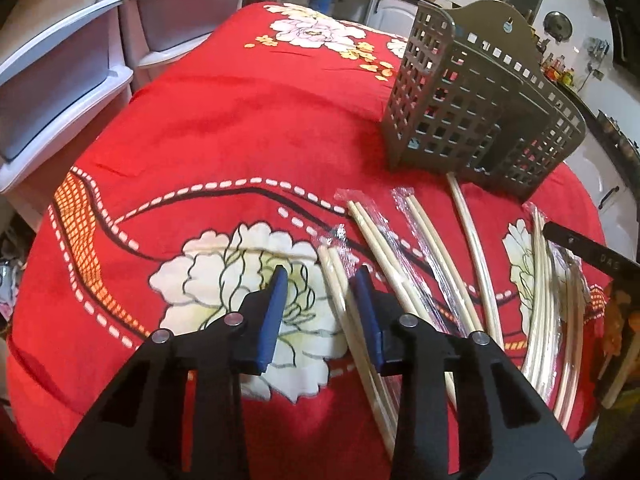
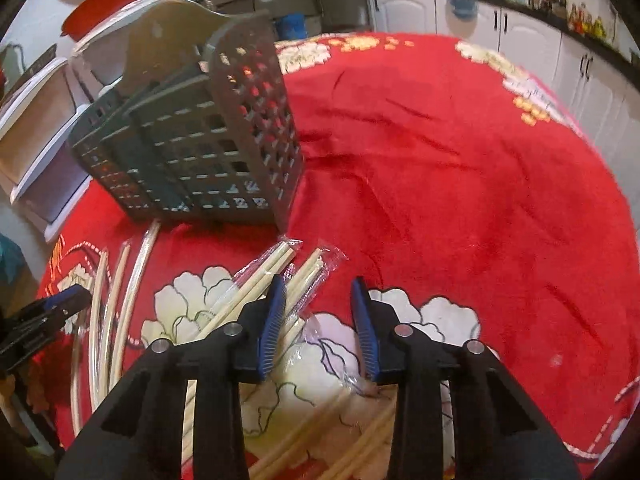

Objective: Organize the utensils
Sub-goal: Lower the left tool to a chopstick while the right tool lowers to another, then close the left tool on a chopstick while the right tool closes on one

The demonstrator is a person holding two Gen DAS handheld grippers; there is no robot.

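Each gripper, left gripper (image 1: 320,280) and right gripper (image 2: 318,290), has black angular plastic link arms with cut-out slots, round silver pivot pins, and two blue ribbed finger pads (image 2: 272,324).

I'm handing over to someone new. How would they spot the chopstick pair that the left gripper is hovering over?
Start at the grey-brown perforated plastic utensil holder standing on the red floral cloth. In front of it lies a fan of pale wooden chopsticks in clear plastic sleeves. The wanted pair is the leftmost, lying over the white flower print, partly between the blue pads of the left gripper.
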